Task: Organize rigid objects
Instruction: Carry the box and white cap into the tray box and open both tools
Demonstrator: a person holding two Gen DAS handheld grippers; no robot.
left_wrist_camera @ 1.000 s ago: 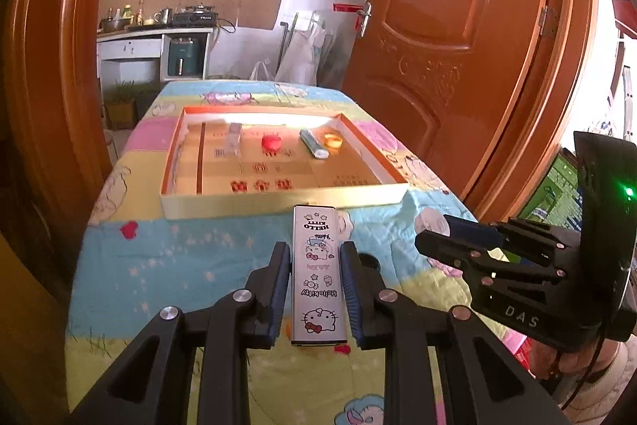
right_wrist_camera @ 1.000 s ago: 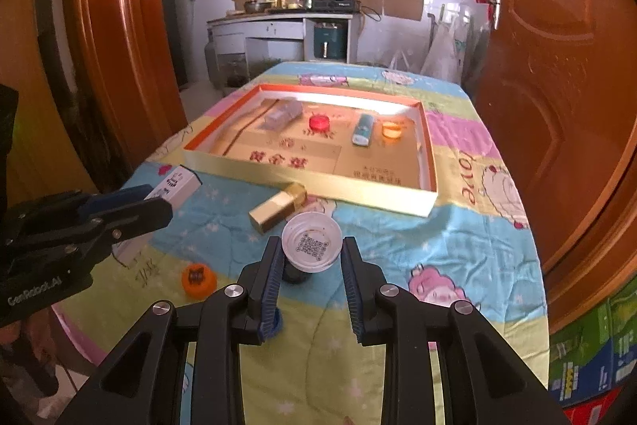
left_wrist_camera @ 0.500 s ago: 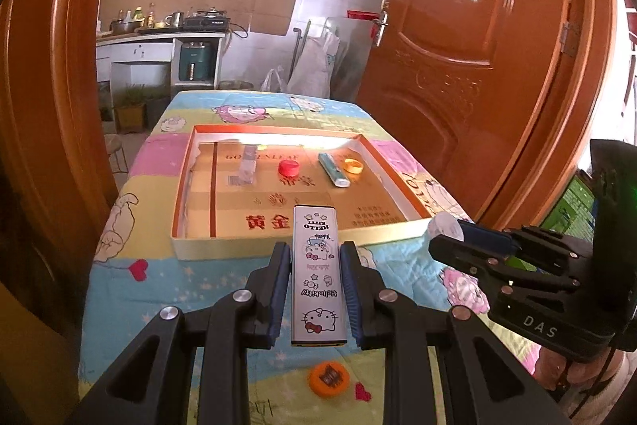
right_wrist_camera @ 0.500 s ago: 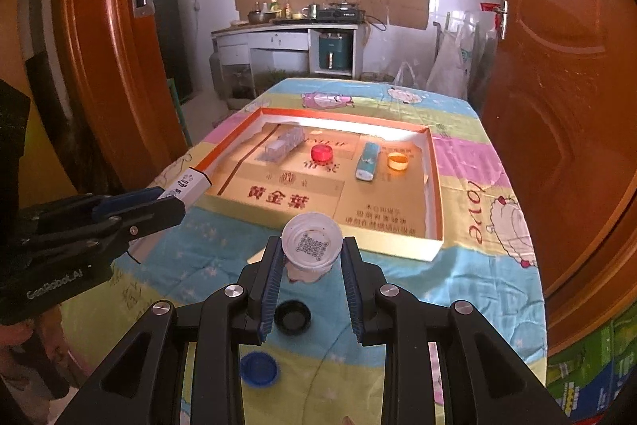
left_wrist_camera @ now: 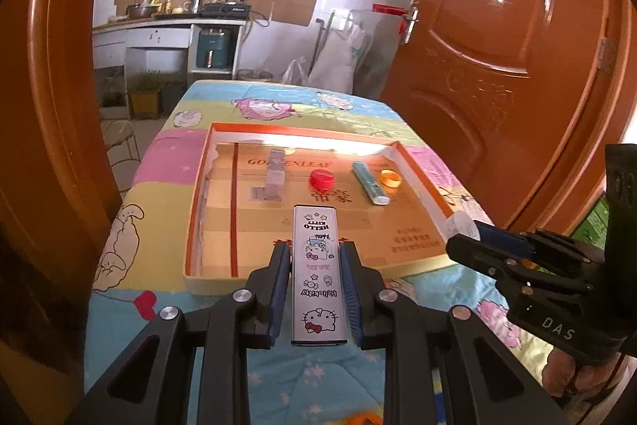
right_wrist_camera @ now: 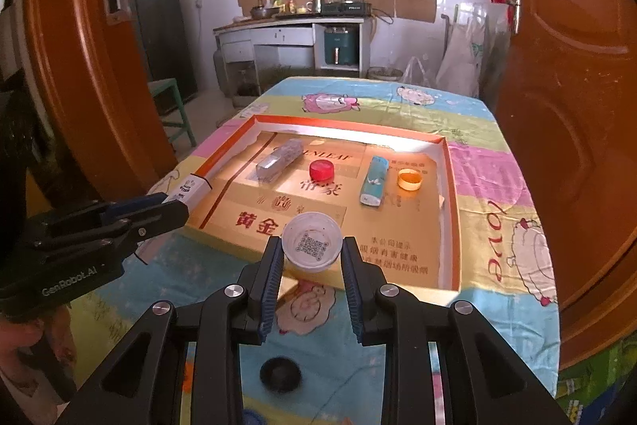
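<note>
My left gripper point(left_wrist_camera: 314, 257) is shut on a long white Hello Kitty case point(left_wrist_camera: 317, 273), which hangs over the near edge of the shallow cardboard tray point(left_wrist_camera: 191, 226). My right gripper point(right_wrist_camera: 311, 253) is shut on a small clear plastic cup with a QR code point(right_wrist_camera: 312, 243), also held over the tray's point(right_wrist_camera: 448, 218) near edge. In the tray lie a clear box point(right_wrist_camera: 278, 158), a red cap point(right_wrist_camera: 321, 170), a light blue tube point(right_wrist_camera: 372, 182) and an orange cap point(right_wrist_camera: 410, 179). Each gripper shows in the other's view, the right gripper point(left_wrist_camera: 462, 232) with its cup and the left gripper point(right_wrist_camera: 175, 198) with its case.
A cartoon-print cloth point(right_wrist_camera: 497, 186) covers the table. A black cap point(right_wrist_camera: 280, 373) lies on it under my right gripper, and an orange cap point(left_wrist_camera: 364, 419) peeks in at the bottom of the left wrist view. Wooden doors point(left_wrist_camera: 497, 46) stand close on both sides.
Both grippers have moved forward toward the tray with their loads still held, and now reach over its near edge. The loose caps and the gold box on the cloth have slid back under them.
</note>
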